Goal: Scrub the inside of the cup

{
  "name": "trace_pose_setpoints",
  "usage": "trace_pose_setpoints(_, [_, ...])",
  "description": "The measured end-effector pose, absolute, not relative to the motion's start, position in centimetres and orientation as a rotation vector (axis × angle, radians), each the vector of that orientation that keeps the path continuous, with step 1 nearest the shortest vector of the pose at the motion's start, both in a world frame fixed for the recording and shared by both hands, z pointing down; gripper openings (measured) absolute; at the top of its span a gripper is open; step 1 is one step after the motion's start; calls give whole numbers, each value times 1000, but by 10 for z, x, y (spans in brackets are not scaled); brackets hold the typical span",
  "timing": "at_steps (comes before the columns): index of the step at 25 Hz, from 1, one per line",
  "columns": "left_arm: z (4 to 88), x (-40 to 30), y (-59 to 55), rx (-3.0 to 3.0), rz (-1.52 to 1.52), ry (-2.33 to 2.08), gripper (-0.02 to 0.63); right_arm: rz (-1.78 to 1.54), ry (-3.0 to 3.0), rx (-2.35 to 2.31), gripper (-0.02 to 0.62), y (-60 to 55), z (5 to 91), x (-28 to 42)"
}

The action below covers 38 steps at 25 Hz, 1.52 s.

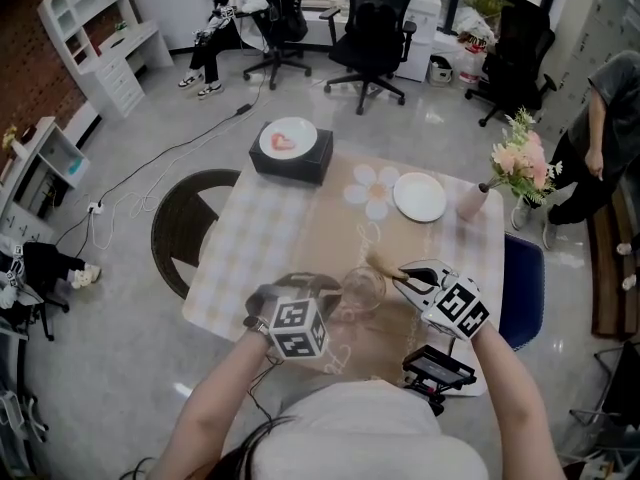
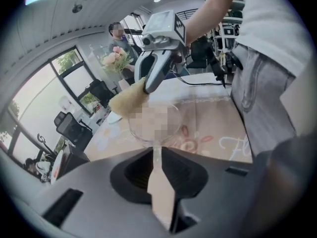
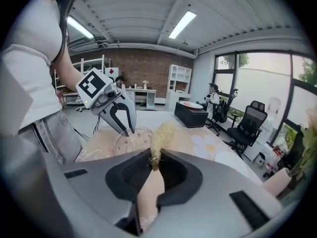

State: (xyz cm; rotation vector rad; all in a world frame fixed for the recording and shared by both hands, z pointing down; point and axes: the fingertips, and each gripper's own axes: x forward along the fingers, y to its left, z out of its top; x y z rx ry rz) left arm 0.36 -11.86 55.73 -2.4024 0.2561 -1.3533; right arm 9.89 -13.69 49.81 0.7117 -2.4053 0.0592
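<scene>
A clear glass cup (image 1: 362, 290) stands on the checked tablecloth (image 1: 260, 238) near the table's front edge. My left gripper (image 1: 335, 303) is shut on the cup's near rim; in the left gripper view the rim (image 2: 153, 133) runs into the closed jaws (image 2: 154, 150). My right gripper (image 1: 405, 276) is shut on a tan loofah scrubber (image 1: 384, 265), held just above and right of the cup's mouth. In the right gripper view the scrubber (image 3: 162, 135) sticks out of the jaws (image 3: 156, 157), with the cup (image 3: 132, 139) and left gripper (image 3: 118, 114) beyond.
A black box (image 1: 292, 163) carrying a white plate sits at the table's far left corner. Toward the far right are an empty white plate (image 1: 419, 196) and a pink vase (image 1: 471, 201). A black device (image 1: 437, 368) lies at the front edge. A person (image 1: 600, 138) stands at right.
</scene>
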Motion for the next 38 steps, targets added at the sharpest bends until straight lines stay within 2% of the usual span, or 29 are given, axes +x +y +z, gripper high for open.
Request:
trace_pose_setpoints(9, [555,6,-117,-2314,-1318,223,57,11,-2336,621,49,-140,519,96])
trace_pose_setpoints(21, [555,6,-117,-2252,-1289,205,58,170,-2245,586,48,-149,565,101])
trace_pose_setpoints(26, [554,7,-116,-2230,-1280,195,57,156,-2265,653,49,-155,555,107])
trace_pose_setpoints(38, [553,10,-117,-2138,-1248,168,57,-263,-2302,622,49,-138,491,97])
